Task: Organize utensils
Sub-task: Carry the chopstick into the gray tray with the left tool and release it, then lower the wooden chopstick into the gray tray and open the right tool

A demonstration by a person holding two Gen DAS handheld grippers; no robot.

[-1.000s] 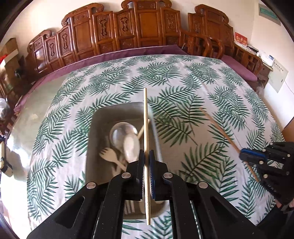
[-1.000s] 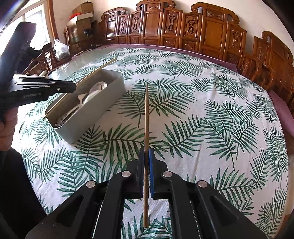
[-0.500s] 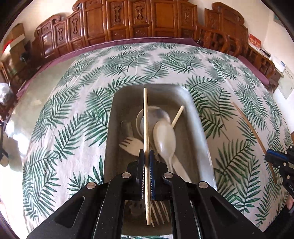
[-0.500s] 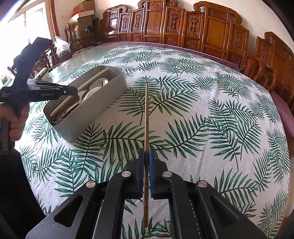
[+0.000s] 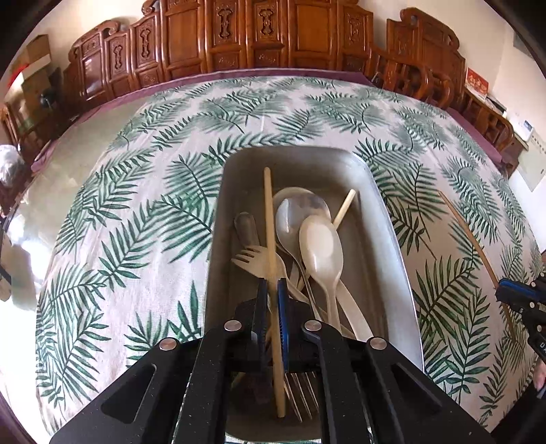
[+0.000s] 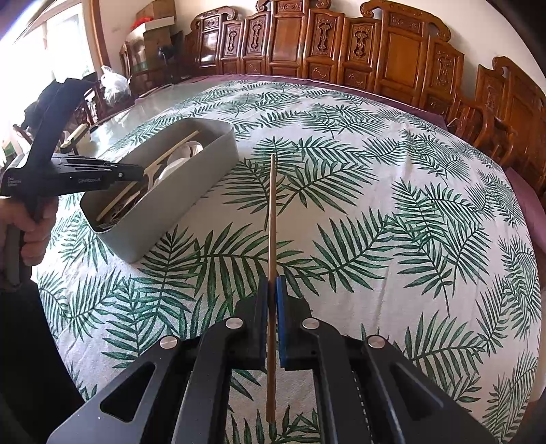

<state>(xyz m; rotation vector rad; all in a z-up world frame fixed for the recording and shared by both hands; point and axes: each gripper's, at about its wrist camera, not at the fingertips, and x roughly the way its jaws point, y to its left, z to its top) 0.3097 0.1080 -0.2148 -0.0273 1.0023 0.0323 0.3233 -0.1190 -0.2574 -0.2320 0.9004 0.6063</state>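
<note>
- Left gripper (image 5: pixel 269 300): jaws closed tight on one wooden chopstick (image 5: pixel 270 232). I hold it lengthwise over the grey bin (image 5: pixel 392 235), low among the contents; not released.
- Right gripper (image 6: pixel 272 300): jaws pinched on the second chopstick (image 6: pixel 272 218). It sits above the cloth, to the right of the bin and apart from it, tip pointing away from me.
- Already in the bin: two pale spoons (image 5: pixel 322 246), a pale fork (image 5: pixel 257 263), a metal fork (image 5: pixel 300 392) with tines at the near end, another chopstick (image 5: pixel 344 208) leaning toward the right wall, and a grey handle (image 5: pixel 246 229) I can't identify.
- My estimate: task is nearly done. Left: drop the left stick in, then carry the right one over and drop it too.
- I see no other loose utensils on the cloth in either view.
- Risk, as I judge it: bin is cluttered, so the stick may land across the spoons instead of flat. Fine for this task.
- Surface: big counter under a white tablecloth (image 6: pixel 375 205) with green palm-leaf print; a bare glossy strip (image 5: pixel 44 191) shows at the left, purple cloth along the far edge.
- Room: carved dark wooden chairs (image 6: pixel 402 58) line the far side; cardboard boxes (image 6: pixel 153 20) stacked in the left corner, bright window beside them.
</note>
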